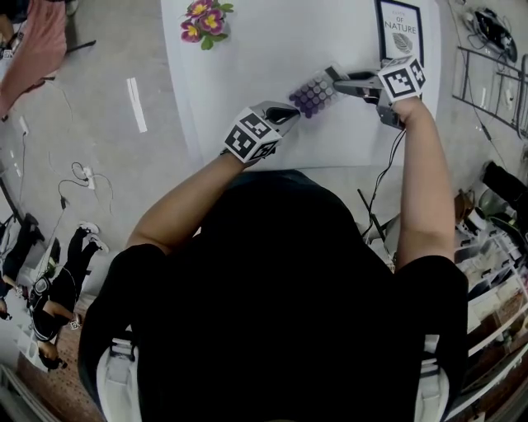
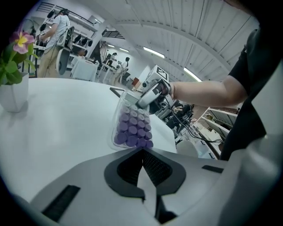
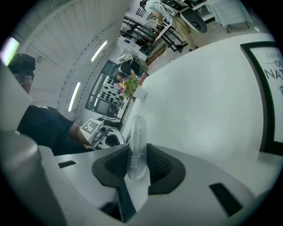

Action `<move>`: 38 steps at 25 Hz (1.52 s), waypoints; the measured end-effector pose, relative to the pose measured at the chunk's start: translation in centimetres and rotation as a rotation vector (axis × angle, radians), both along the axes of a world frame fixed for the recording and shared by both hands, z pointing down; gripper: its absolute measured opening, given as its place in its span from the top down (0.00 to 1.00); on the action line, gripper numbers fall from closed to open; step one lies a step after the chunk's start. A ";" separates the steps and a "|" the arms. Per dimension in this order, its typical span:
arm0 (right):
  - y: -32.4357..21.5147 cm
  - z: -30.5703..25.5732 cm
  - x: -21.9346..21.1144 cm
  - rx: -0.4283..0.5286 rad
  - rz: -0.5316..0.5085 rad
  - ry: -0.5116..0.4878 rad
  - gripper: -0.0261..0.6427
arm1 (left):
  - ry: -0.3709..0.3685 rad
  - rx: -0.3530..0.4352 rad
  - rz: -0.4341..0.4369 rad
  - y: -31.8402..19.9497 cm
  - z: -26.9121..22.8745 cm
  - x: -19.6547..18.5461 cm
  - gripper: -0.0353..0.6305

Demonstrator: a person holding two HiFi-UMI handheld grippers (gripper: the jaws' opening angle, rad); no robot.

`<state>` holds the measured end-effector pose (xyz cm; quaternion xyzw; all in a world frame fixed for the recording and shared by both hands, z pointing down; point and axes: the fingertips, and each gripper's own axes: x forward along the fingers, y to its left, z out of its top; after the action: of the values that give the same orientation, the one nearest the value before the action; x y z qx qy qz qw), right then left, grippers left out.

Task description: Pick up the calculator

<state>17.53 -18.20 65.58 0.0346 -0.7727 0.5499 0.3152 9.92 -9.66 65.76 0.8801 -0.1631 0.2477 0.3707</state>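
Note:
The calculator (image 1: 312,96), clear-bodied with purple round keys, hangs above the white table (image 1: 264,58). My right gripper (image 1: 340,82) is shut on its far end. In the right gripper view the clear edge (image 3: 136,128) stands upright between the pads of the right gripper (image 3: 137,150). My left gripper (image 1: 290,111) comes in from the left with its jaws shut. In the left gripper view its tips (image 2: 142,150) sit right at the near lower end of the calculator (image 2: 131,126), and nothing shows between them.
A white pot of pink flowers (image 1: 205,21) stands at the table's far left, also seen as the pot (image 2: 13,95). A black-framed print (image 1: 400,29) lies at the far right. Shelves and cables crowd the floor to the right of the table.

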 end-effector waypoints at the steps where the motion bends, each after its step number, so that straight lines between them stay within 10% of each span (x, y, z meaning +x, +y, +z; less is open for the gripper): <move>1: 0.0 -0.4 0.1 0.012 -0.001 -0.002 0.80 | 0.002 0.004 0.001 0.1 -0.4 0.0 0.92; 38: 10.2 -16.5 10.1 0.270 0.320 -0.185 0.80 | -0.053 0.307 -0.029 1.9 -16.8 -1.0 0.92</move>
<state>27.68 -8.02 49.05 0.1480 -0.8496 0.4852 0.1443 8.94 -7.75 48.93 0.9171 -0.2213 0.2378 0.2309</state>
